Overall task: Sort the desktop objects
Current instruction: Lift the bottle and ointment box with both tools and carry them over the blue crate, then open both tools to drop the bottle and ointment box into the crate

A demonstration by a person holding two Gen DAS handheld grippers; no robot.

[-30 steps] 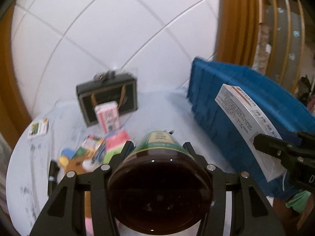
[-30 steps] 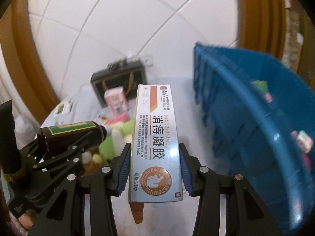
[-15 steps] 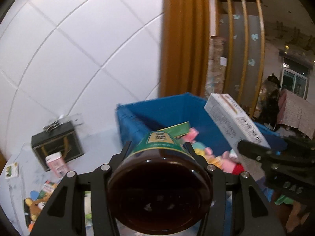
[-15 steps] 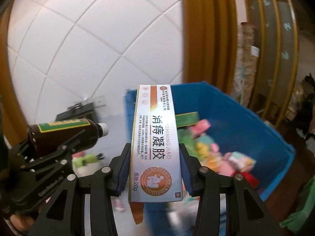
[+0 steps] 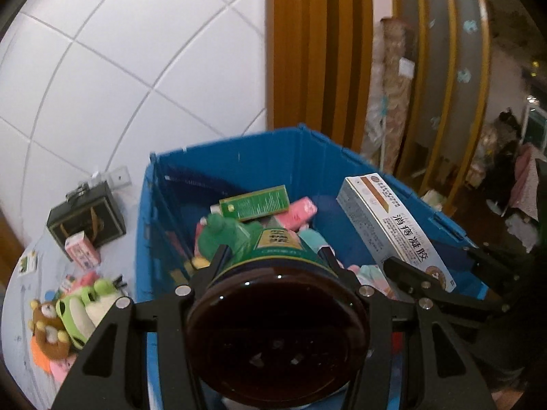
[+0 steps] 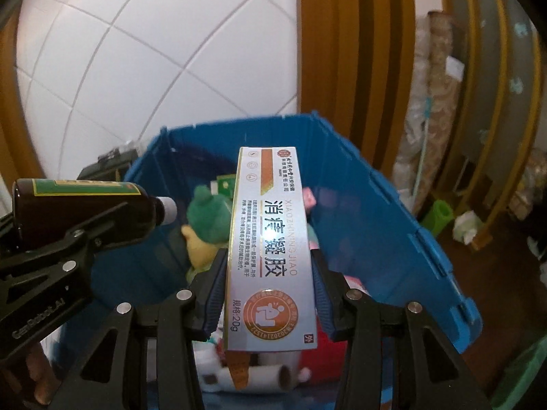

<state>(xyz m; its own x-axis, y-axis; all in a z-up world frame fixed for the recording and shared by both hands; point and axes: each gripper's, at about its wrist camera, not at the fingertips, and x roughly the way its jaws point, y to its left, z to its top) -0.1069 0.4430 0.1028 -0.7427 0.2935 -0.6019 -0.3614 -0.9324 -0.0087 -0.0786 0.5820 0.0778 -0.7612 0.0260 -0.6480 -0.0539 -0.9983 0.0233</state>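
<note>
My left gripper [image 5: 273, 256] is shut on a dark brown bottle [image 5: 277, 335] with a green label, its base toward the camera. The same bottle [image 6: 85, 205] shows at the left of the right wrist view, with its white cap pointing right. My right gripper [image 6: 270, 266] is shut on a long white and orange medicine box [image 6: 270, 256], also seen as the box [image 5: 393, 229] in the left wrist view. Both items hang over the open blue bin [image 5: 246, 157], which holds a green plush toy [image 6: 208, 215], a green box [image 5: 254, 201] and pink packets.
Left of the bin, a table [image 5: 133, 212] carries a black bag [image 5: 85, 218], a small pink carton [image 5: 82, 251], a frog plush [image 5: 85, 304] and a bear plush [image 5: 46, 321]. White tiled wall behind. Orange wooden posts [image 5: 318, 51] and a cluttered floor lie to the right.
Both grippers have swung from over the table to above the blue bin, keeping their hold. The bin's inside is now in view below them; the table clutter has slid to the left.
</note>
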